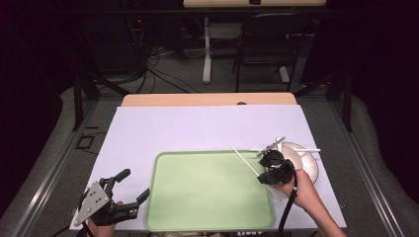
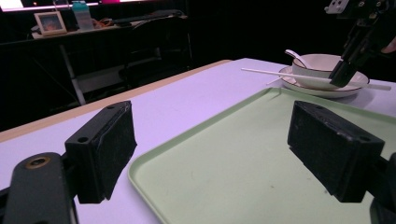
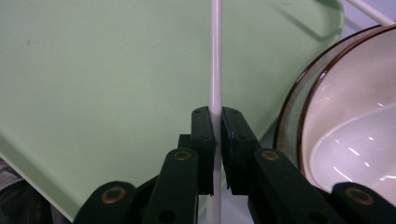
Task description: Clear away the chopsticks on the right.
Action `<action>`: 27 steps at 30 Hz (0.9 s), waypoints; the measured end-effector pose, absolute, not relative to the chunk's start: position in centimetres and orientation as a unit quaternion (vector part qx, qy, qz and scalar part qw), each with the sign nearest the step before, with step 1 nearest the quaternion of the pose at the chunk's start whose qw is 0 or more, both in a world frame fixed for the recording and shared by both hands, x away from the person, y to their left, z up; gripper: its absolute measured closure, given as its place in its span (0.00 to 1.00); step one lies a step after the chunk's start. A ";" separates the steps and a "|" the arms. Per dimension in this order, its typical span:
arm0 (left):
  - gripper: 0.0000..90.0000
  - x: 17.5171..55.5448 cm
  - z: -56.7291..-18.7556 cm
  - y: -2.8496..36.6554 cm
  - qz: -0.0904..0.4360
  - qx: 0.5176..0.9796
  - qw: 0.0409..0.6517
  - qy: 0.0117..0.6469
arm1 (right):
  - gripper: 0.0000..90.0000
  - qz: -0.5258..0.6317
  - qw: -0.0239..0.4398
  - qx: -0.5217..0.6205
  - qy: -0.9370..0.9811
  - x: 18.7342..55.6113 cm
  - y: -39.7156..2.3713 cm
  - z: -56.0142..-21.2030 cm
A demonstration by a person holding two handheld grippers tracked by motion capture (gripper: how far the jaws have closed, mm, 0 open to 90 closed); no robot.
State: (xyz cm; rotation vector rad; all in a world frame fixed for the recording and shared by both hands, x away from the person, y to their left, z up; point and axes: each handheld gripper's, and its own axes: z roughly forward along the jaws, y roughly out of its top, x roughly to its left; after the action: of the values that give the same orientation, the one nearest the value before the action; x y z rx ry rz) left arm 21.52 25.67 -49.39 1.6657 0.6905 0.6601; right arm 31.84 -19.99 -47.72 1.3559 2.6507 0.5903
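My right gripper (image 3: pixel 216 114) is shut on a thin white chopstick (image 3: pixel 215 56), which runs straight out between its pads over the right edge of a pale green tray (image 1: pixel 207 192). In the high view this gripper (image 1: pixel 264 177) hangs between the tray and a white plate (image 1: pixel 310 168). On the plate stands a white bowl (image 2: pixel 317 63) with a spoon (image 2: pixel 294 56) in it. A second chopstick (image 1: pixel 306 149) rests across the plate. My left gripper (image 1: pixel 134 183) stands open at the tray's near left corner, with nothing between its pads (image 2: pixel 112 144).
A pale sheet (image 1: pixel 197 128) covers the table, whose wooden edge (image 1: pixel 207 99) shows at the back. Beyond it are a black chair (image 1: pixel 267 49), a table leg and floor cables. The tray holds nothing.
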 end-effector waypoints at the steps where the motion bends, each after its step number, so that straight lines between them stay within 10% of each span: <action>1: 0.17 21.5 -49.4 25.7 0.282 0.711 0.573 0.295 | 0.93 0.202 0.052 0.452 0.868 31.8 -20.0 -48.0; 27: 0.17 21.5 -49.3 25.7 0.283 0.711 0.575 0.291 | 0.92 0.221 0.050 0.542 0.809 29.4 -19.0 -53.2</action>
State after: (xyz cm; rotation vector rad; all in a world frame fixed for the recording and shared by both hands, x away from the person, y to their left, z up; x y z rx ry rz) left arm 21.47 25.74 -49.34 1.6642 0.6809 0.6623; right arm 29.42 -18.98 -53.21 1.6511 2.4645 0.6720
